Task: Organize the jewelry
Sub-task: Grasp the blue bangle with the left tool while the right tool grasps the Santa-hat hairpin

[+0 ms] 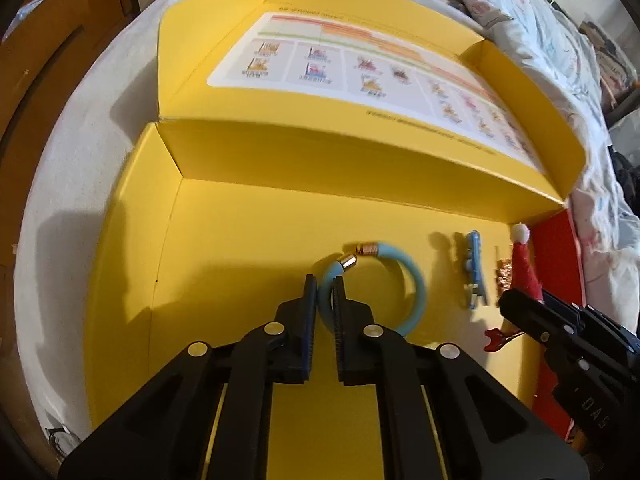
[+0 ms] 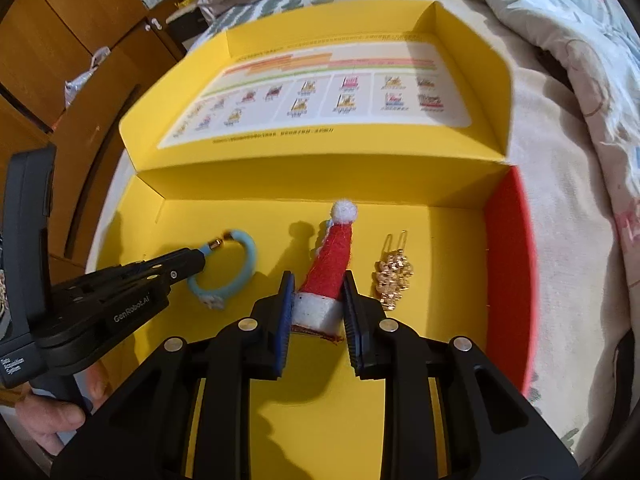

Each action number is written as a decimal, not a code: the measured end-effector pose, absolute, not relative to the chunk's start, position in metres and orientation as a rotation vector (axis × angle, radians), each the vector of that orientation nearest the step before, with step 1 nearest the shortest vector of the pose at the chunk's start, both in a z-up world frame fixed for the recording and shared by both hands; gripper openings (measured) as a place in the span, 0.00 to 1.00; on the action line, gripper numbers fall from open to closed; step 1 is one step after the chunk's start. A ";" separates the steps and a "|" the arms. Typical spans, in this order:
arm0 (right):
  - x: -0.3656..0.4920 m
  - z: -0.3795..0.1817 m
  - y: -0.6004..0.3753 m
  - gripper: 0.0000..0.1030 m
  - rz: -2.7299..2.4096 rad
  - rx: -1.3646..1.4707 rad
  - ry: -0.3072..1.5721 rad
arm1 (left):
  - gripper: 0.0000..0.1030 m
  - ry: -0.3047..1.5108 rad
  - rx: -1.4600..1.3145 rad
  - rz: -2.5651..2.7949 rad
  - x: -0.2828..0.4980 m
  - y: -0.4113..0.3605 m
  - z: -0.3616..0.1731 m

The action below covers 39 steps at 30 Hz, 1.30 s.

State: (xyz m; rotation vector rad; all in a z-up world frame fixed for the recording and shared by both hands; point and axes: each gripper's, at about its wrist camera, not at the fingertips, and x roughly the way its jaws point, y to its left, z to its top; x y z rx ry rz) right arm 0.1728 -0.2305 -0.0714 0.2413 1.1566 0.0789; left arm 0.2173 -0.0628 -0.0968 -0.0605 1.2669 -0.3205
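A light blue bracelet (image 1: pixel 414 296) with gold end caps lies on the floor of the open yellow box (image 1: pixel 224 264). My left gripper (image 1: pixel 325 286) is shut on the bracelet's near side. In the right wrist view the bracelet (image 2: pixel 244 268) lies at the left, with the left gripper (image 2: pixel 196 266) on it. My right gripper (image 2: pixel 316 284) is shut on the white brim of a red Santa hat clip (image 2: pixel 332 256). A gold hair clip (image 2: pixel 394 276) lies right of the hat. A blue hair clip (image 1: pixel 474 268) lies between the bracelet and the hat (image 1: pixel 526 264).
The box lid (image 2: pixel 320 100), with a printed sheet inside, lies open behind the tray. The box's right wall (image 2: pixel 508 264) is red. The box sits on a bed with a quilt (image 2: pixel 580 80). Wooden furniture (image 2: pixel 52 40) stands at the left.
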 end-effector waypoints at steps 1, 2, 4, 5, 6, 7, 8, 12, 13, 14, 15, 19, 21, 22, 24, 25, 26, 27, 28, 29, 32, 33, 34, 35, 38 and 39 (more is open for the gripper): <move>0.171 -0.068 -0.233 0.24 0.078 0.246 1.150 | 0.07 1.262 -0.060 -0.322 0.217 -0.062 -0.094; 0.168 -0.062 -0.236 0.24 0.079 0.253 1.141 | 0.07 1.258 -0.067 -0.326 0.215 -0.062 -0.090; 0.166 -0.055 -0.238 0.24 0.081 0.261 1.130 | 0.07 1.251 -0.081 -0.339 0.212 -0.058 -0.082; 0.166 -0.051 -0.239 0.24 0.080 0.264 1.124 | 0.07 1.246 -0.084 -0.342 0.211 -0.057 -0.078; 0.162 -0.045 -0.240 0.24 0.080 0.269 1.114 | 0.07 1.237 -0.084 -0.345 0.208 -0.056 -0.072; 0.158 -0.039 -0.242 0.24 0.082 0.272 1.106 | 0.06 1.232 -0.084 -0.348 0.208 -0.055 -0.069; 0.157 -0.035 -0.242 0.24 0.083 0.277 1.098 | 0.06 1.226 -0.090 -0.354 0.205 -0.053 -0.064; 0.139 -0.006 -0.248 0.24 0.083 0.286 1.058 | 0.00 1.202 -0.111 -0.389 0.196 -0.046 -0.041; 0.134 0.000 -0.249 0.24 0.080 0.285 1.049 | 0.00 1.193 -0.111 -0.396 0.194 -0.046 -0.036; 0.131 0.005 -0.249 0.24 0.078 0.283 1.043 | 0.00 1.181 -0.110 -0.407 0.189 -0.044 -0.029; 0.126 0.011 -0.250 0.24 0.078 0.283 1.034 | 0.00 1.169 -0.111 -0.420 0.184 -0.043 -0.021; 0.113 0.022 -0.251 0.24 0.080 0.283 1.027 | 0.00 1.160 -0.115 -0.425 0.175 -0.037 -0.012; 0.113 0.017 -0.250 0.24 0.081 0.284 1.041 | 0.01 1.196 -0.119 -0.416 0.177 -0.034 -0.022; 0.114 0.013 -0.251 0.24 0.078 0.283 1.051 | 0.01 1.229 -0.132 -0.408 0.183 -0.033 -0.034; 0.117 0.004 -0.249 0.24 0.080 0.280 1.074 | 0.01 1.294 -0.135 -0.393 0.191 -0.034 -0.057; 0.118 0.001 -0.249 0.24 0.081 0.282 1.079 | 0.01 1.324 -0.145 -0.394 0.194 -0.036 -0.066; 0.121 -0.002 -0.250 0.24 0.079 0.281 1.083 | 0.03 1.346 -0.160 -0.398 0.195 -0.036 -0.073; 0.122 -0.003 -0.251 0.24 0.080 0.281 1.082 | 0.09 1.368 -0.174 -0.400 0.199 -0.038 -0.081; 0.123 -0.003 -0.253 0.24 0.084 0.285 1.080 | 0.18 1.380 -0.175 -0.395 0.200 -0.039 -0.084; 0.125 -0.004 -0.254 0.24 0.088 0.288 1.079 | 0.22 1.386 -0.176 -0.380 0.201 -0.039 -0.086; 0.128 -0.007 -0.257 0.24 0.094 0.291 1.079 | 0.64 1.374 -0.190 -0.388 0.202 -0.043 -0.084; 0.129 -0.009 -0.258 0.24 0.098 0.293 1.083 | 0.69 1.359 -0.184 -0.407 0.202 -0.046 -0.081; 0.130 -0.011 -0.258 0.24 0.101 0.296 1.086 | 0.70 1.348 -0.154 -0.419 0.202 -0.051 -0.079; 0.131 -0.014 -0.258 0.24 0.103 0.298 1.091 | 0.70 1.343 -0.129 -0.426 0.202 -0.053 -0.078; 0.132 -0.020 -0.256 0.24 0.112 0.296 1.103 | 0.70 1.325 -0.091 -0.437 0.202 -0.058 -0.080; 0.132 -0.021 -0.256 0.24 0.114 0.296 1.105 | 0.70 1.317 -0.077 -0.442 0.202 -0.061 -0.081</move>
